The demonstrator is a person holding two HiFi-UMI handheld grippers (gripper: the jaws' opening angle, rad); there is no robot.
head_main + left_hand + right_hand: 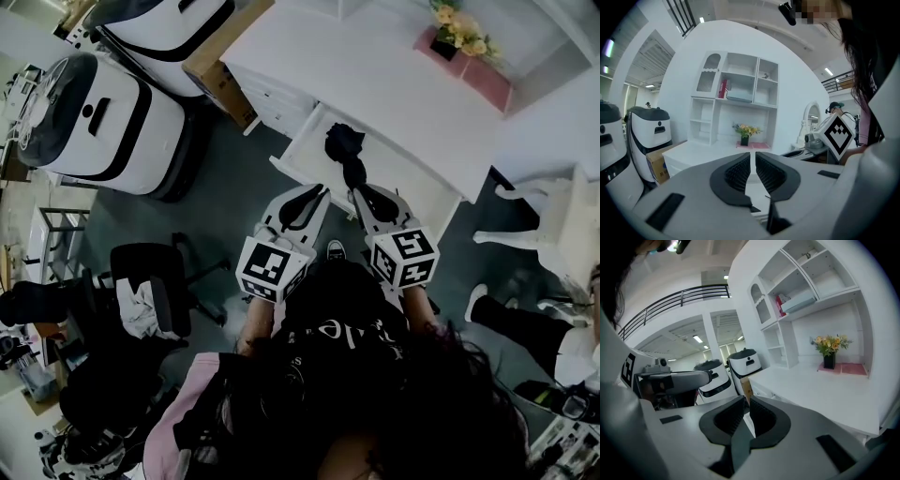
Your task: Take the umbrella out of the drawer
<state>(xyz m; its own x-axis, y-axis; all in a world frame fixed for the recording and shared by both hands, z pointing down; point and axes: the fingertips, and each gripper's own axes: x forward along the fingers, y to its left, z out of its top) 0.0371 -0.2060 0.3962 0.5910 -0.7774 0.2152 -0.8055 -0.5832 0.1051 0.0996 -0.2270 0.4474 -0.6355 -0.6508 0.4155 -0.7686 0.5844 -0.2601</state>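
A folded black umbrella (348,155) lies in the open white drawer (298,155) of the white desk (375,80). In the head view both grippers are held side by side just short of the drawer's front edge. My left gripper (317,191) (753,157) points at the drawer's left half, its jaws together with nothing between them. The right gripper (360,193) (746,405) is close to the umbrella's near end without touching it, and is shut and empty. Neither gripper view shows the umbrella.
A vase of flowers (459,30) (746,131) (829,345) stands on a pink mat at the desk's back, under a white shelf unit (736,96). White machines (103,117) and a cardboard box (220,66) sit left of the desk. A black office chair (150,281) is behind left, a white chair (553,225) on the right.
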